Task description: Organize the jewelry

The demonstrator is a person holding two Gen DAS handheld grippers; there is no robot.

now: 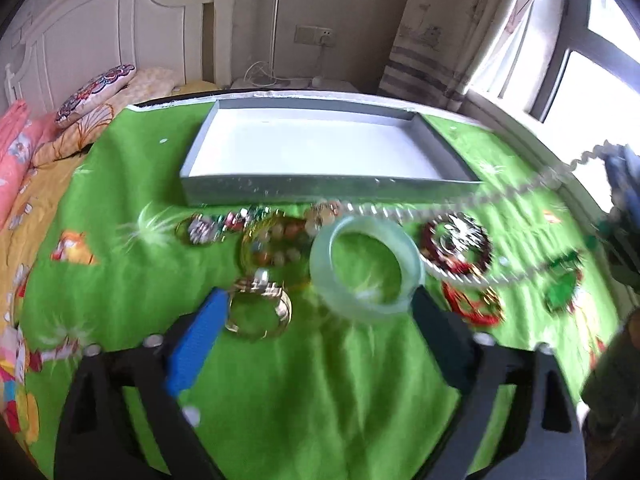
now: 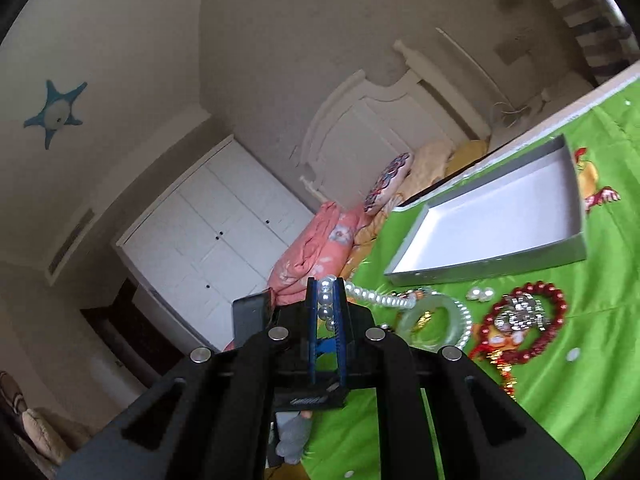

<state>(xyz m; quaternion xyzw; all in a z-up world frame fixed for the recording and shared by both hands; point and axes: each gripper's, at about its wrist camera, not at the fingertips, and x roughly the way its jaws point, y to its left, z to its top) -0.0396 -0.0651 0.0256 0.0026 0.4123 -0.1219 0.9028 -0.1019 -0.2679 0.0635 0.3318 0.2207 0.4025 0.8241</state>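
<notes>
Right gripper was clamped on pearl necklace, raised so strand trailed down over heap in front of grey tray, likely to lift it free of tangle. Left gripper was spread wide, holding nothing, low before tray near jade bangle and gold ring; contact unclear through blur. Tray was empty.

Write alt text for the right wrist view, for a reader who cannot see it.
The right gripper, tilted and raised above a green cloth, is shut on a pearl necklace that trails down to the jewelry below. Beside the strand lie a pale green bangle and a red bead bracelet, with an empty grey tray beyond.
</notes>
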